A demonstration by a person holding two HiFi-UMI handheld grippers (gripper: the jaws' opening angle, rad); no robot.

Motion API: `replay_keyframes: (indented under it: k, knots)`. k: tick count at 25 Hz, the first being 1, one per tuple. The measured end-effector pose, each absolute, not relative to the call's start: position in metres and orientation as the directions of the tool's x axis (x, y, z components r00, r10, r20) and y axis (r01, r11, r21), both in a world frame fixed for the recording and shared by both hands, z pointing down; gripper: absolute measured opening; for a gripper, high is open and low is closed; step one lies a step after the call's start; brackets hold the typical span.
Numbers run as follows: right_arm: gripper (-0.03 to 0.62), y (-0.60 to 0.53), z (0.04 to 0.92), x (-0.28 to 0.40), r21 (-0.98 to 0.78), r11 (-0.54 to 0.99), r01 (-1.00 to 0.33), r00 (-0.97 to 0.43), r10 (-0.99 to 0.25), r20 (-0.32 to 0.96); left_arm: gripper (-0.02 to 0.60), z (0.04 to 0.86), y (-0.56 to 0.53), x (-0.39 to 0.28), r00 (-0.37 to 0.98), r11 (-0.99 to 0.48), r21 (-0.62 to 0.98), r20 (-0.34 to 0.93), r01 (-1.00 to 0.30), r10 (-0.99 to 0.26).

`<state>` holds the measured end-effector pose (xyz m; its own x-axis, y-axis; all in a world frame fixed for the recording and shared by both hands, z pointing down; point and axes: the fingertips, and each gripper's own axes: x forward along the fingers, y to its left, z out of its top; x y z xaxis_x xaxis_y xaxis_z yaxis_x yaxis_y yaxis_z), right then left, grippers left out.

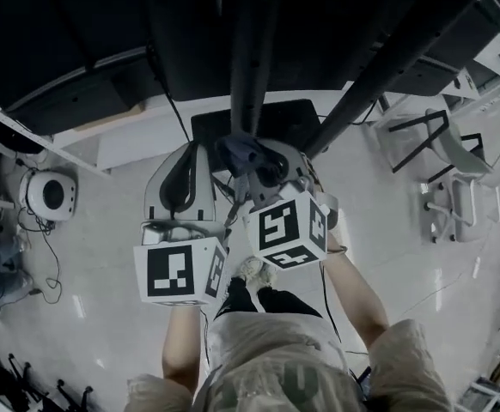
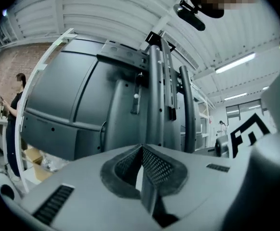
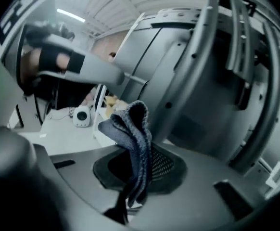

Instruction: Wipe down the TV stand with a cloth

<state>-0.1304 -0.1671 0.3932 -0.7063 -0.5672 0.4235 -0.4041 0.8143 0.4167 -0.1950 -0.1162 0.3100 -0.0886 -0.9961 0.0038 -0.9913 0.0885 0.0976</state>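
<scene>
Cloth: grey-blue knit, bunched, pinched between the closed jaws of my right gripper, its free end standing up past the fingertips. In the head view it sits just in front of the stand's upright. TV stand: black metal, upright columns with bolt holes, dark base plate resting on the pale floor. Both gripper views face its columns at close range. Screen back panel: dark grey, mounted on the stand, left of the columns in the left gripper view. Left gripper: jaws brought together with nothing between them, held up beside my right gripper, the two marker cubes side by side. Small white round device: on the floor near the left edge of the head view, cables trailing beside it. White chair: on the floor at the right, well apart from the stand. Person: standing in the background, far left of the left gripper view.
</scene>
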Motion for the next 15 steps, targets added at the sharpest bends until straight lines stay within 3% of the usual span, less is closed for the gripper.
replay_keyframes:
  k: [6, 11, 15]
  knots:
    - [0.057, -0.174, 0.294, -0.047, 0.005, 0.731, -0.682, -0.722, -0.675, 0.154, 0.015, 0.247, -0.128, -0.139, 0.045, -0.052, 0.069, -0.088, -0.996, -0.995]
    - [0.057, -0.163, 0.257, 0.023, -0.214, 0.616, -0.758, -0.63, -0.777, -0.004, 0.015, 0.224, -0.128, -0.081, 0.145, -0.156, 0.074, -0.137, -0.985, -0.98]
    - [0.057, -0.155, 0.245, 0.051, -0.244, 0.571, -0.784, -0.574, -0.816, -0.067, 0.015, 0.217, -0.132, -0.043, 0.217, -0.228, 0.053, -0.162, -0.972, -0.963]
